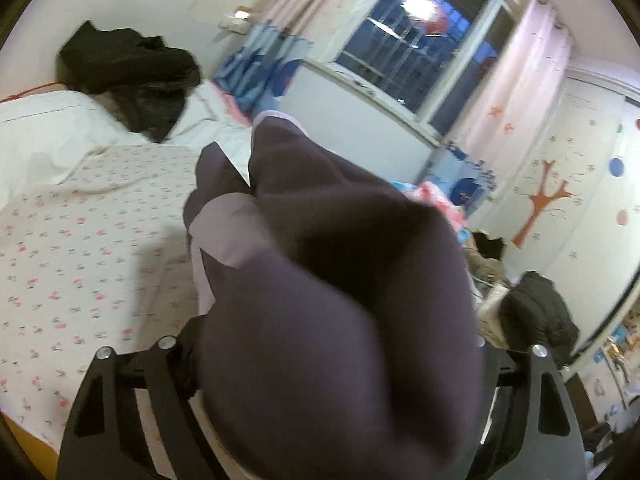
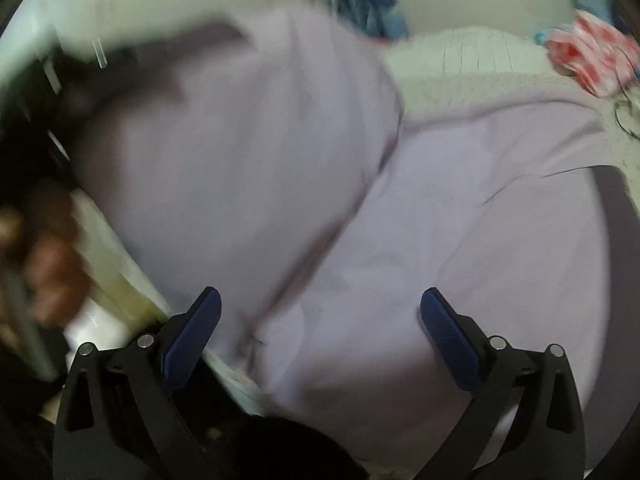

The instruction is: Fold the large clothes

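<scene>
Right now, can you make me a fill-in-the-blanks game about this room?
The jaws of the right gripper stand ___ over the purple garment. The tree sticker on the wall is ___. The clothes pile on the bed is ___.
Missing words: open, orange, black.

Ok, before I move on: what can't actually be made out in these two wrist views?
- Left wrist view: the left gripper fingertips, buried under the bunched dark purple garment; whether the pads press it can't be told.
- Right wrist view: the pale lilac fabric is motion-blurred, so its raised fold's edges are unclear.
- Right wrist view: a hand at the left edge, blurred and cut off.
</scene>
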Available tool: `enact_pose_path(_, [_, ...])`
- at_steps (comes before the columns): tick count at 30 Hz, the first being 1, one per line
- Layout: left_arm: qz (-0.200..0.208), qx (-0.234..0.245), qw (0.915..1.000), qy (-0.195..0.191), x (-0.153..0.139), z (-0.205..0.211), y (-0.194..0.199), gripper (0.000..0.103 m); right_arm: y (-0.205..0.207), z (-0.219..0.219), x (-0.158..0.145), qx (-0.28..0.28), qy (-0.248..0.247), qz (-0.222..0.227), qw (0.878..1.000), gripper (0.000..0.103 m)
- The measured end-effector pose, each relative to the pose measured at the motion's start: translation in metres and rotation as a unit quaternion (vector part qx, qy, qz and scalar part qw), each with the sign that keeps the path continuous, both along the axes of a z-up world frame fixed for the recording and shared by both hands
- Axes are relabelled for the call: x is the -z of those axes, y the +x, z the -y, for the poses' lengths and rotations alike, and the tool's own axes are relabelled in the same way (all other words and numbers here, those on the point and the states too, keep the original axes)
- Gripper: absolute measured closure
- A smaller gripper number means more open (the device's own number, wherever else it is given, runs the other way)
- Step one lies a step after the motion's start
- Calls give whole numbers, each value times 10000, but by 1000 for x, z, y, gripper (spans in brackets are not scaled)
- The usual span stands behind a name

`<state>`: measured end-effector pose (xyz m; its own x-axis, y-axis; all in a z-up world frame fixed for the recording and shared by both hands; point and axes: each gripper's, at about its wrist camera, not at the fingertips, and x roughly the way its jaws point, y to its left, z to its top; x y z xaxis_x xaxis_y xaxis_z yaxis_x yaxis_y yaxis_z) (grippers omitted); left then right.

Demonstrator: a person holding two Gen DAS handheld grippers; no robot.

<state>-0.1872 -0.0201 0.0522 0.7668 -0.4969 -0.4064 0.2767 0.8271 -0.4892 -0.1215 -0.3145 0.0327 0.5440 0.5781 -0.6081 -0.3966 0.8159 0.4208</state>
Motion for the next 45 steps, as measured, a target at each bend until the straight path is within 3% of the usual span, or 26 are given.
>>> enact_pose_path(3, [183, 425, 9989, 31, -19, 35, 1, 30, -9, 62, -17, 517, 799, 227, 9952, 6])
enact_pose_path(5, [316, 748, 9966, 120, -26, 69, -2, 31, -7, 116, -14, 848, 1763, 55, 9807, 6])
enact_pose_path(6, [372, 887, 9952, 199, -26, 85, -3, 31, -7, 141, -9, 972, 2282, -25, 9687, 6])
enact_pose_path(8, [472, 1324, 9890, 455, -20, 136, -9, 31, -8, 205, 8, 1390, 3497, -209, 9263, 6])
enact_pose_path(10, [510, 1729, 9810, 715, -8, 177, -19, 31, -9, 249, 11, 1752, 3820, -170, 9072, 6])
enact_pose_path(12, [541, 2222, 9665, 1163, 13, 225, -32, 31, -10, 271, -2, 1899, 3645, 24, 9116, 6])
enact_pose_path(15, [733, 2806, 9351, 2035, 50, 286, -56, 31, 4, 285, -41, 1811, 2775, 234, 9432, 6])
enact_pose_path(17, [794, 2946, 9243, 2293, 63, 304, -65, 31, 29, 274, -69, 1527, 1815, 143, 9714, 6])
enact_pose_path(18, [766, 2966, 9242, 2280, 65, 306, -64, 31, 46, 260, -83, 1307, 1295, 94, 9829, 6])
enact_pose_path(20, [746, 2985, 9229, 2315, 67, 309, -65, 31, 79, 224, -94, 833, 642, -150, 9943, 6])
enact_pose_path(23, [725, 3065, 9194, 2355, 66, 304, -61, 31, 114, 161, -81, 392, -372, -717, 9960, 6])
enact_pose_path(25, [721, 3137, 9161, 2391, 65, 299, -59, 30, 124, 129, -49, 458, -1287, -1139, 9841, 6])
enact_pose_path(26, [655, 3251, 9129, 2381, 63, 294, -59, 31, 124, 119, -36, 407, -1462, -1253, 9804, 6])
enact_pose_path(28, [480, 3489, 9074, 2293, 56, 281, -57, 31, 123, 115, -11, 478, -1550, -1418, 9765, 6])
enact_pose_path(30, [173, 3641, 9127, 1845, 42, 252, -52, 30, 115, 120, -6, 729, -1648, -1323, 9747, 7])
enact_pose_path(31, [90, 3554, 9204, 1631, 37, 238, -49, 30, 106, 123, -6, 823, -1713, -1284, 9733, 7])
enact_pose_path(32, [-21, 3325, 9346, 1267, 28, 212, -38, 30, 96, 123, -4, 915, -1794, -1236, 9717, 7])
enact_pose_path(33, [-94, 3137, 9435, 1069, 24, 194, -30, 30, 91, 126, -5, 1013, -1870, -1180, 9700, 7])
enact_pose_path(34, [-235, 2766, 9573, 807, 20, 167, -11, 29, 82, 125, -5, 1132, -1983, -1107, 9673, 7])
enact_pose_path(36, [-701, 2086, 9748, 357, 26, 122, 32, 26, 66, 123, -1, 1342, -2167, -957, 9622, 7])
enact_pose_path(39, [-1670, 1795, 9694, -157, 61, 93, 90, 26, 64, 138, 10, 1675, -2078, -844, 9600, 7])
enact_pose_path(41, [-2208, 2038, 9533, -312, 90, 97, 118, 26, 60, 151, 26, 1977, -1740, -780, 9615, 7])
enact_pose_path(42, [-2346, 2063, 9495, -290, 98, 98, 123, 25, 54, 155, 28, 2054, -1637, -771, 9618, 7])
enact_pose_path(43, [-2475, 2170, 9433, -438, 112, 102, 127, 20, 49, 159, 32, 2200, -1459, -764, 9615, 7])
enact_pose_path(44, [-2610, 2266, 9367, -562, 123, 109, 132, 9, 44, 160, 34, 2293, -1343, -754, 9611, 7])
enact_pose_path(45, [-2683, 2288, 9341, -565, 128, 117, 135, 6, 38, 163, 40, 2392, -1152, -732, 9613, 7])
